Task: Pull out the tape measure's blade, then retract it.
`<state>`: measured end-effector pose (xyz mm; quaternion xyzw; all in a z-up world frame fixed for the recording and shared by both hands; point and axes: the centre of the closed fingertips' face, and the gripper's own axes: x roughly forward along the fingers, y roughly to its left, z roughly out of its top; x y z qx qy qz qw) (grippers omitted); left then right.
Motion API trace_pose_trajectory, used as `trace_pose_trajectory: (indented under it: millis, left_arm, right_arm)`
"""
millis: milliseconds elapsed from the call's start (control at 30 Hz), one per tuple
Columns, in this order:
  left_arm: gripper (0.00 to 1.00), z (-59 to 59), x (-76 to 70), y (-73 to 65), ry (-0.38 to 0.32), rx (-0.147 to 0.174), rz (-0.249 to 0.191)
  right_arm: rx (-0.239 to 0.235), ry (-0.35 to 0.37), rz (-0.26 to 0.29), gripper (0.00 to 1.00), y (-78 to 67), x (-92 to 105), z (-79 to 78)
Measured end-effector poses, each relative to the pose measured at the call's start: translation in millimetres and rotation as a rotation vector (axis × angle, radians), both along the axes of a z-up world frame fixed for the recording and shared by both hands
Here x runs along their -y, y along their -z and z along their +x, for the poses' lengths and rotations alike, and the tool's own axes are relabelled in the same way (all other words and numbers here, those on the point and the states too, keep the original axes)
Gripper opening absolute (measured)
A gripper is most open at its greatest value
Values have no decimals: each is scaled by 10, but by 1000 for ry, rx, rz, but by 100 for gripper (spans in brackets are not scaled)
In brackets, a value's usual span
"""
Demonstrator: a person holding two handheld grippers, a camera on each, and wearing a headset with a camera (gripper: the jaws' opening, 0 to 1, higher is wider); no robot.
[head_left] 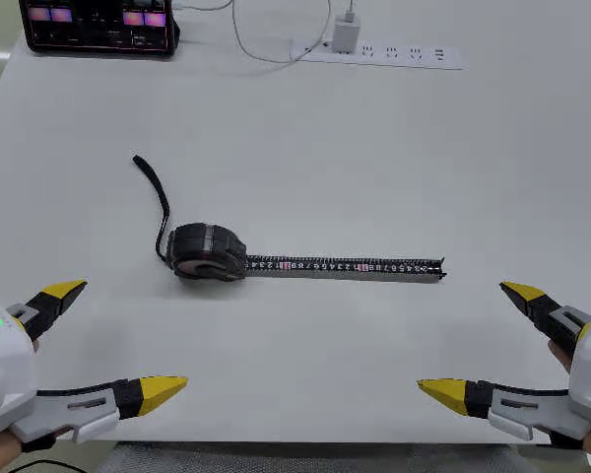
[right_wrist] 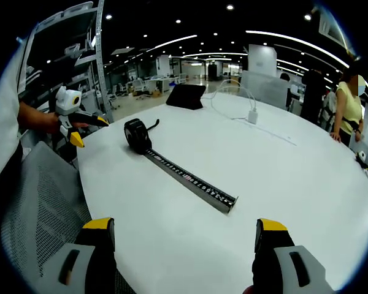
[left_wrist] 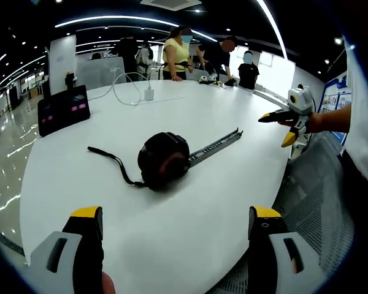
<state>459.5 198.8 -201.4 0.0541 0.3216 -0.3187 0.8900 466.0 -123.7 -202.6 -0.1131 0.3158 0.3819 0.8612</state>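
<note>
White worktop (head_left: 374,148), smooth and bare across most of its surface, lies in front of a person who holds one tool in each hand near its close edge. The left hand-held gripper (head_left: 135,333) has its yellow-tipped jaws spread wide with nothing between them, and the right hand-held gripper (head_left: 461,336) is spread wide in the same way and also holds nothing. A black tape measure (head_left: 207,252) lies on its side ahead of both, between them but nearer the left one, and touches neither. Its blade (head_left: 345,266) is drawn out and lies flat on the worktop, running from the case across towards the right hand-held gripper's side, with the hooked end ahead of that gripper and clear of its jaws. A thin black strap (head_left: 158,202) curls away from the case on the side far from the grippers. Well beyond the tape measure, at the far edge, a dark device (head_left: 97,25) with pink lit panels stands ahead of the left hand-held gripper. A white power strip (head_left: 394,52) with a charger (head_left: 346,34) and a looping cable (head_left: 251,44) lies further to the right.
</note>
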Motion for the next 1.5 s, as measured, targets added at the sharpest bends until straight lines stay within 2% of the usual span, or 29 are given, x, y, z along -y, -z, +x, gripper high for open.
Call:
trace_pose_trajectory:
  millis: [500,533,1500]
  left_arm:
    - [96,2,5,-22,1,4,1]
    - [96,3,2,-25,0,4,1]
    - [95,7,8,-44,-7,-2,-14]
  right_arm:
    - [8,-10,-11,94,-10,-31,-15]
    - [-2,-9,-4,93,-7,-34,-28]
    - [-5,-16,-24,94,5,0,-49]
